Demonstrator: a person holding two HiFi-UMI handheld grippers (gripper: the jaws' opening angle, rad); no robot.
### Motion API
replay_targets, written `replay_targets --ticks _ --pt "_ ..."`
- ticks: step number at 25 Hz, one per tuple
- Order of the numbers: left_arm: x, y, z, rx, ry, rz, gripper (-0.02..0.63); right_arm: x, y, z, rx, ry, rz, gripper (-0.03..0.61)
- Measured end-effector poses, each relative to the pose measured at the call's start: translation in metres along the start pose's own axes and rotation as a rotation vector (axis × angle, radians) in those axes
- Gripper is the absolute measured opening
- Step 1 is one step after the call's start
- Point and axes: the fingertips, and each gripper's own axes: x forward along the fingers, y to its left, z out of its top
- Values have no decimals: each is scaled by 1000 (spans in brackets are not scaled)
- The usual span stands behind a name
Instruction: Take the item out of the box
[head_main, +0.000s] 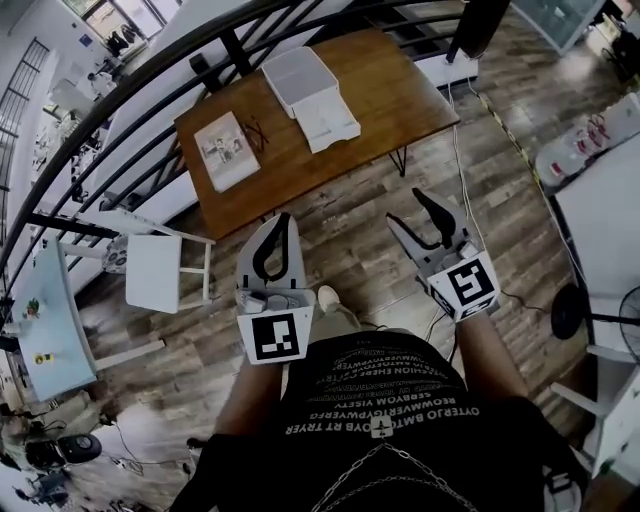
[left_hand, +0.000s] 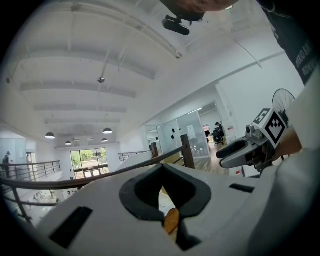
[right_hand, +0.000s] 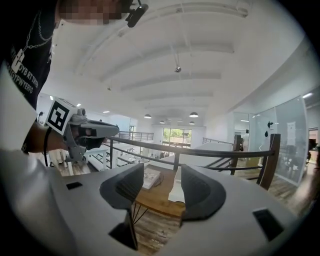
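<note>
**Grippers short of the table, box not yet reached**

Left gripper (head_main: 283, 222): tips pressed together round an empty loop, pinching nothing. Hangs in front of the body over the floor (head_main: 350, 240), well apart from the table (head_main: 390, 90).

On the table, from the left: booklet (head_main: 225, 150) lying flat, glasses (head_main: 256, 133) just beside it, then the box (head_main: 310, 98) toward the far side. White and shallow, seemingly in two parts that touch: a paler, perhaps translucent half at the back and a white half nearer the front. Cannot tell from here whether that means a lid folded open or a lid laid alongside. Item itself too small to make out; presumably inside, or under the lid.

Right gripper (head_main: 405, 208): jaws spread wide, with nothing between them except a far view of table and box. Level with the left one and likewise well apart from the table.

Handling, as a judgement only:
- **Box:** looks like thin card or plastic, so probably light, fairly stiff and smooth-sided. Apt to slide on the wood if nudged.
- **Steadying it:** best pinned by a wall or rim with one gripper while the other reaches in.
- **Item:** likely small and light, given so shallow a box. Safest taken by an edge or narrow side that fits between the pads, with a gentle squeeze in case of something fragile or slippery.
- **Lifting:** straight up, to avoid dragging the box along.
</note>
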Motion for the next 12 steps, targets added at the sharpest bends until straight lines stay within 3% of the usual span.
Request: replay_targets --ticks 3,12 --pt "14 17 -2 124 12 -28 5 24 -3 9 6 -14 -1 215" --pt "45 82 -28 74 35 -42 6 98 4 27 -11 10 9 215"
